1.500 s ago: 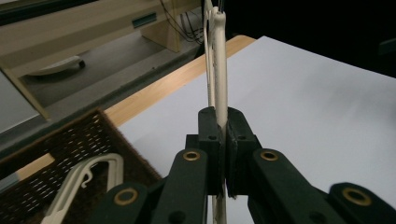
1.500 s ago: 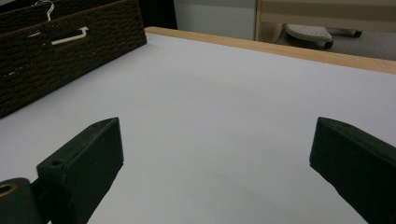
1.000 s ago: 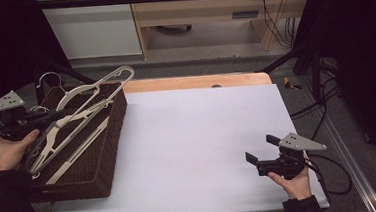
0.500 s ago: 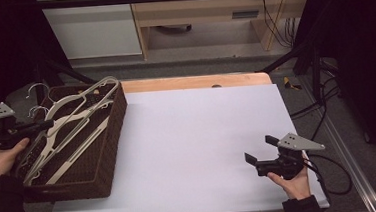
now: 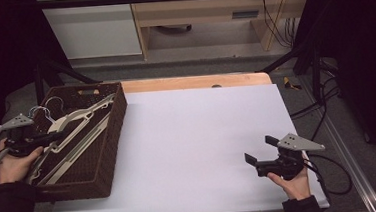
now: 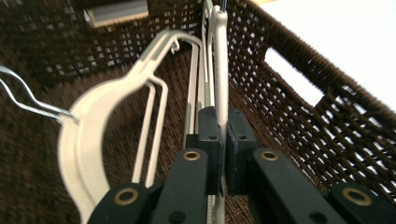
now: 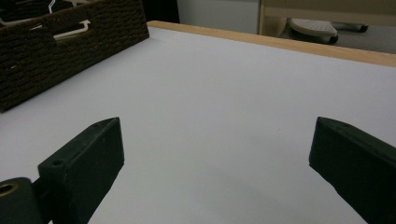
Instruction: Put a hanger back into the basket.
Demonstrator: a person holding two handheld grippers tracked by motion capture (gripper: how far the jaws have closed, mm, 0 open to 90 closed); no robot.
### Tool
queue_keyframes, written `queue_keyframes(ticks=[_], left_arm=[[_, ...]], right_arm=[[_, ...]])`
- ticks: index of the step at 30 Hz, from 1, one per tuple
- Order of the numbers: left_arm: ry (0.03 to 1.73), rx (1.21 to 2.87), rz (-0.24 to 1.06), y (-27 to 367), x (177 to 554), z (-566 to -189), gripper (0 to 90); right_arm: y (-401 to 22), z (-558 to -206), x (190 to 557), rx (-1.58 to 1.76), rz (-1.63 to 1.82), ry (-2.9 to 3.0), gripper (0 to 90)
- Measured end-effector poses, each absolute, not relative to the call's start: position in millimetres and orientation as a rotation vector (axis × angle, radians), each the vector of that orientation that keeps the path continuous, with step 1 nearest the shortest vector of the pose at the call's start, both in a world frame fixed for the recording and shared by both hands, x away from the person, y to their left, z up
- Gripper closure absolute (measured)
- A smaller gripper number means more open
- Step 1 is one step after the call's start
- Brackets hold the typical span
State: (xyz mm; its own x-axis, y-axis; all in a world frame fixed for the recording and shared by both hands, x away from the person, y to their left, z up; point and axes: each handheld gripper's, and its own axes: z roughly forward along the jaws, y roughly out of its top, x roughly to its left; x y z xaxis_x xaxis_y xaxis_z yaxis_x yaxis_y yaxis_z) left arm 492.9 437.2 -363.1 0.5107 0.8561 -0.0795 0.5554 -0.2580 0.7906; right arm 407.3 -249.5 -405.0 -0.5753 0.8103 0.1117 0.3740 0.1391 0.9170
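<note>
Table [image 5: 199,150], white top with a wood strip along the far edge, bare at centre; its near edge is cut off by the frame in the high view. Basket [image 5: 109,141], dark brown woven, sits on the left end of the table; its near left corner is hidden behind the person's left hand and sleeve. Hangers [image 5: 77,125], cream plastic, lie in a tangle inside the basket, wire hooks toward the far left; how many there are is hard to count from above. The left gripper view gives what the high view can't: one thin hanger bar [image 6: 220,70] runs upright between the black jaws, another hanger with a broad curved shoulder lies blurred to its left, and the basket's handle slot shows at right. Left gripper [image 5: 53,138] is at the basket's left side, jaws clamped tight on that bar, the hanger resting low in the basket. Right gripper [image 5: 258,153] is at the near right of the table, well apart from the basket, jaws spread wide with nothing between them; the right gripper view shows bare tabletop past them and the basket far left.
</note>
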Motion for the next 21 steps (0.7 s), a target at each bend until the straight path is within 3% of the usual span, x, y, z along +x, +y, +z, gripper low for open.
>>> queue_keyframes(ticks=[7, 13, 17, 21], left_arm=[[1.252, 1.926, 0.446, 440.6, 495.3, -378.8, 85.1], [1.425, 1.929, 0.505, 443.2, 500.1, -381.8, 81.1], [1.51, 1.915, 0.545, 443.0, 500.3, -383.4, 62.7], [1.547, 1.886, 0.567, 445.3, 497.3, -382.0, 50.2]], right_arm=[[-250.4, -404.7, 407.0, 1.135, 1.428, 2.011, 3.6], [-249.7, -406.6, 408.1, 1.147, 1.425, 2.011, 3.5], [-249.2, -407.5, 409.0, 1.149, 1.424, 2.009, 3.6], [-248.9, -407.8, 409.2, 1.153, 1.423, 2.008, 3.6]])
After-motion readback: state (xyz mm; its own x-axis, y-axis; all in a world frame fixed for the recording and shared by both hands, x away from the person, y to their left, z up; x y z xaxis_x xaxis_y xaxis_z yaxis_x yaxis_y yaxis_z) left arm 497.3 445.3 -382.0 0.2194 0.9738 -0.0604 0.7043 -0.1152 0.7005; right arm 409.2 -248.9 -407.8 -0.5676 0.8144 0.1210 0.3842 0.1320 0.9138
